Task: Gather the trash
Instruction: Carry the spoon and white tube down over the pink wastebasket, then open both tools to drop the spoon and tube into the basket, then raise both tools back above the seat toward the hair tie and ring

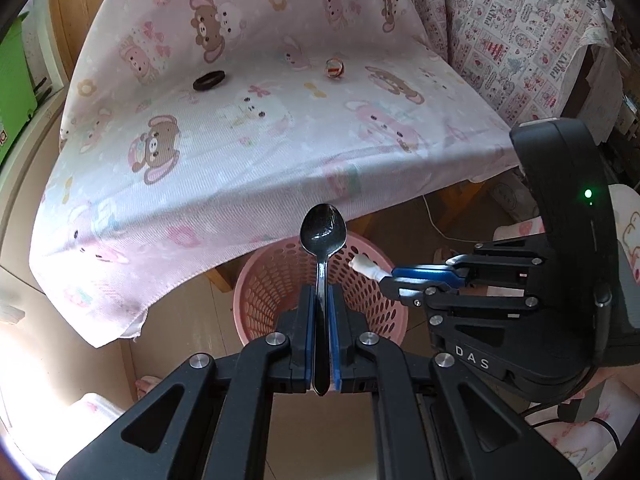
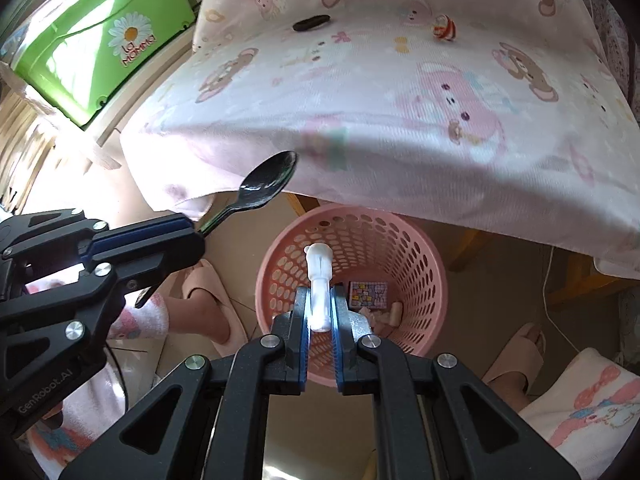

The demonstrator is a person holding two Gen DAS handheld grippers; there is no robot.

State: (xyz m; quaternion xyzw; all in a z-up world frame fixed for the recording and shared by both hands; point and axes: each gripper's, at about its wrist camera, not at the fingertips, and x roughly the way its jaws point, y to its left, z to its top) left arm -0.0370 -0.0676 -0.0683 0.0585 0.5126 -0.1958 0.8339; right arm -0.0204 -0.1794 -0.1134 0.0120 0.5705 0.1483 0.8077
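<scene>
Holding: you have a black plastic spoon (image 1: 321, 232) clamped in your left gripper (image 1: 321, 300), jaws closed tight on its handle, bowl pointing away from the camera.
Right gripper (image 2: 320, 308): its jaws are closed on a small white plastic piece (image 2: 319, 276) with a wider, flared end that sticks out past the fingertips.
Basket: the pink perforated waste basket (image 2: 424, 264) stands on the floor, partly under the table's front edge; both your grippers point down toward its mouth.
Spoon position: in the left wrist view the bowl sits over the basket's far rim, against the hanging cloth edge.
White piece position: in the right wrist view it lies over the basket's open middle.
Already inside: a small lilac printed packet (image 2: 369, 294) and a few pale scraps lie at the bottom; what the scraps are, you cannot tell.
Table: a pink tablecloth (image 1: 248, 148) printed with bears and rabbits covers it.
On the table: a black ring (image 1: 209, 80) and a red-and-white striped ball-like item (image 1: 334, 67) sit well apart near the far side.
Surroundings: a green box (image 2: 100, 48) with a daisy logo stands to the left; a person's feet in pink slippers (image 2: 212, 300) are beside the basket.
</scene>
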